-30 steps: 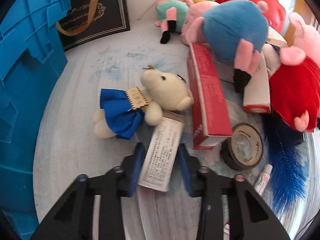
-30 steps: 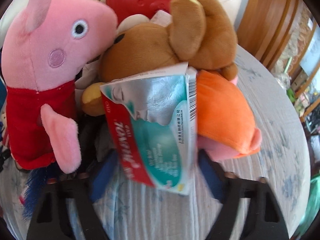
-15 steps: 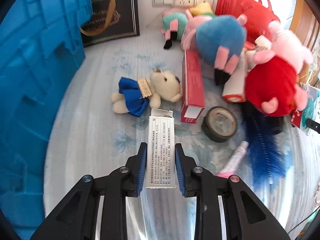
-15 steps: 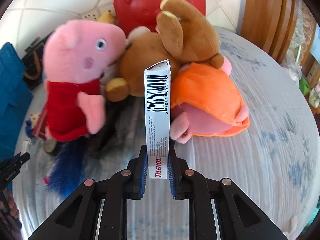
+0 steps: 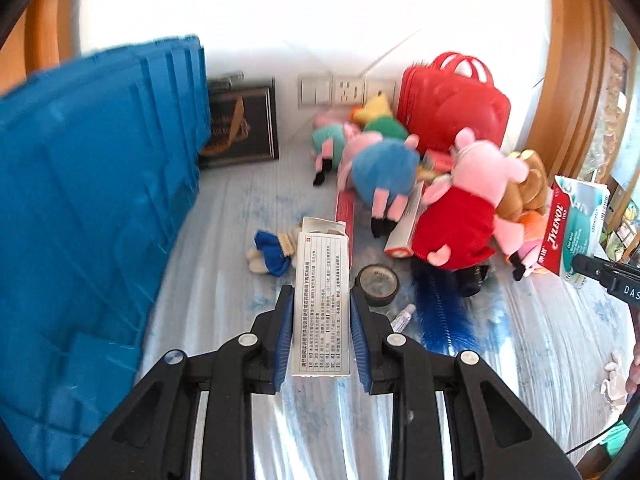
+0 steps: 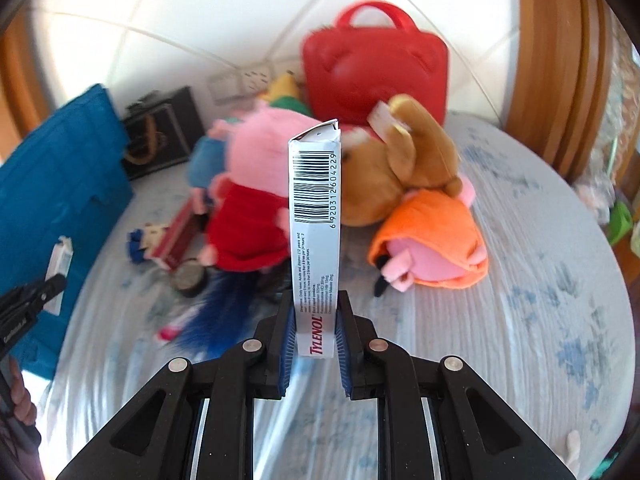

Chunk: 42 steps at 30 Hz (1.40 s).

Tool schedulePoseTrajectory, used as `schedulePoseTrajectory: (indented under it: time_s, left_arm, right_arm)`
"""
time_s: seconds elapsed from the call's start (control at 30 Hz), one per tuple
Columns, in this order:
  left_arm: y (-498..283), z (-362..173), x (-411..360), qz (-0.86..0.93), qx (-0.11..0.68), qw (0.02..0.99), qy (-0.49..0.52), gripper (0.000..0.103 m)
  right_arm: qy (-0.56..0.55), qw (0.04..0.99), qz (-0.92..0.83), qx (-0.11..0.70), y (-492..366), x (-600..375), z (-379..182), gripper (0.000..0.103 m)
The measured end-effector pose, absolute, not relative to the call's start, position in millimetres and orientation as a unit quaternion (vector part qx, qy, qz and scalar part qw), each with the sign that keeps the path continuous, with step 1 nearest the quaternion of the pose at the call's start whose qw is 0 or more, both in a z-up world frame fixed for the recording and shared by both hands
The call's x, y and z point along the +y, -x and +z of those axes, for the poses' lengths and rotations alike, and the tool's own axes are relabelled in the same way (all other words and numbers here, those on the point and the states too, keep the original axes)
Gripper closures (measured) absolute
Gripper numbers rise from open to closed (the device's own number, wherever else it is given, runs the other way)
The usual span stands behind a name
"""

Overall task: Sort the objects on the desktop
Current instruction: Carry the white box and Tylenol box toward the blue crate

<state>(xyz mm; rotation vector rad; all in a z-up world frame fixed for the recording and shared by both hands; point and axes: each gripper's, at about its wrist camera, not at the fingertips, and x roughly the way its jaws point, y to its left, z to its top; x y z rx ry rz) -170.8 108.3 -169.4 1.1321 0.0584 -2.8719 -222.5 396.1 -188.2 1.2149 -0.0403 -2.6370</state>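
In the left wrist view, a white medicine box (image 5: 322, 308) printed with dense black text is clamped between the blue ribbed pads (image 5: 285, 332) of the left gripper (image 5: 321, 334). The pads are pressed against the box's two long sides, and its opened flap end is pointed away from the camera, lifted above the tablecloth (image 5: 224, 288).

In the right wrist view, the right gripper (image 6: 315, 340) is closed narrowly on a Tylenol box (image 6: 315, 240), which is held by its thin edges near the lower end. The silver side panel with a barcode is turned to the camera, and a torn flap is seen at the top. The same carton's red and teal face is visible at the right edge of the left view.

Past the held boxes, soft plush toys are piled on the pale, blue-flowered cloth: a pink pig in a red dress (image 5: 464, 216), a blue-bodied pig (image 5: 384, 168), a brown bear (image 6: 400, 168) and an orange-clad pig (image 6: 432, 244). A small cream bear in a blue skirt (image 5: 270, 258) lies just behind the white box. A dark tape roll (image 5: 378, 285) and a fluffy blue brush (image 5: 440, 316) lie near it. A ribbed blue plastic crate (image 5: 88, 208) stands at the left, and a glossy red plastic case (image 6: 374, 72) is propped against the tiled wall.
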Motion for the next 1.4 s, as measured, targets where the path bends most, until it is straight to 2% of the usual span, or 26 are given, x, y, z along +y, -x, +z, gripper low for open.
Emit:
schedulePoseTrajectory:
  time_s: [0.53,0.83,1.13,1.4]
  left_arm:
    - [65,-81,80,-0.968,0.006,0.041,-0.249,0.076]
    - [31,-36,47,-0.979,-0.004,0.065,-0.194,0.076]
    - [11,5,-23,-0.978,0.007,0.127,-0.163,0.076]
    - [5,20,-108,-0.967,0.035,0.193,-0.164,0.076]
  right_arm:
    - [-0.311,0.213,-0.926,0.025,123,303,-98,0.085]
    - [-0.257,0.265,-0.929,0.032,84,238,-50,0.085]
    - [-0.210,0.317,-0.924,0.045,70,163,-3,0.084]
    - [-0.183,0.358,-0.914,0.059,68,85,22,0.084]
